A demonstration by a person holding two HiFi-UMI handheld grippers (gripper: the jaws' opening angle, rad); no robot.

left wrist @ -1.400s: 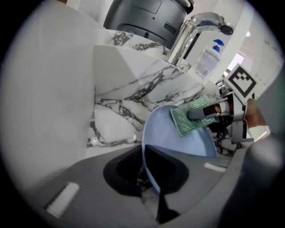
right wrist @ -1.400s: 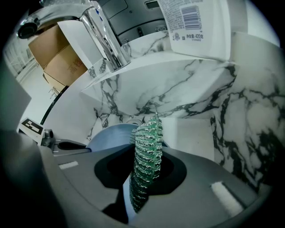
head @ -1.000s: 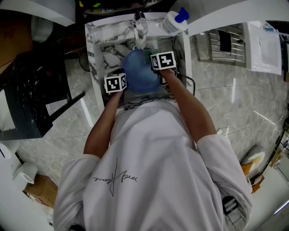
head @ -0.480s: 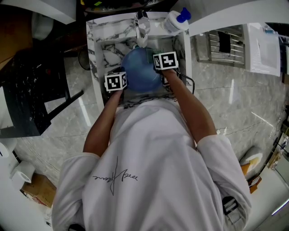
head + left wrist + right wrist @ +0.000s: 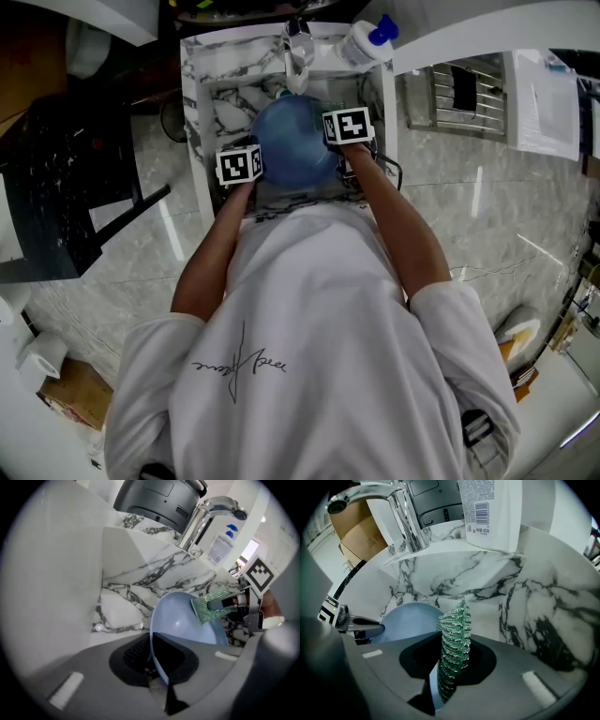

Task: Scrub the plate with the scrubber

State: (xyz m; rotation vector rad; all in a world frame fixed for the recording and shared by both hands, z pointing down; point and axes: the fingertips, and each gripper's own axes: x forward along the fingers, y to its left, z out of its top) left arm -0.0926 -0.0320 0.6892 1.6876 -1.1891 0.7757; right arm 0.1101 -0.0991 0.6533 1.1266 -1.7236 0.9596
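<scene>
**A:** Between the fingers of the left gripper point(image 5: 159, 670): item one, a round, pale-blue, glossy plate point(image 5: 187, 620). We log the jaws as narrow, with the pads closed edge-on over the thin rim. The dish stands tilted over the white marble-veined sink point(image 5: 122, 611).

**B:** Handling?

**A:** We judge it light and stiff, and its smooth face is likely slick if wet. A rim pinch gives little bearing, so hard strokes far from the fingers could lever the plate round in the grip. Best hold: deep on the rim, with strokes kept toward the held side.

**B:** Item two?

**A:** Between the fingers of the right gripper point(image 5: 452, 667): a green, glittery, flat mesh scrubber point(image 5: 454, 644). The jaws are clamped on one edge of it, and the free part stands out past the fingertips. In the left gripper view that free end appears to lie against the plate's upper inner face, on the side away from our left fingers.

**B:** Handling?

**A:** Soft, limp and very light. We expect it to fold rather than push, so we would hold it short and let the fingertips back the mesh.
</scene>
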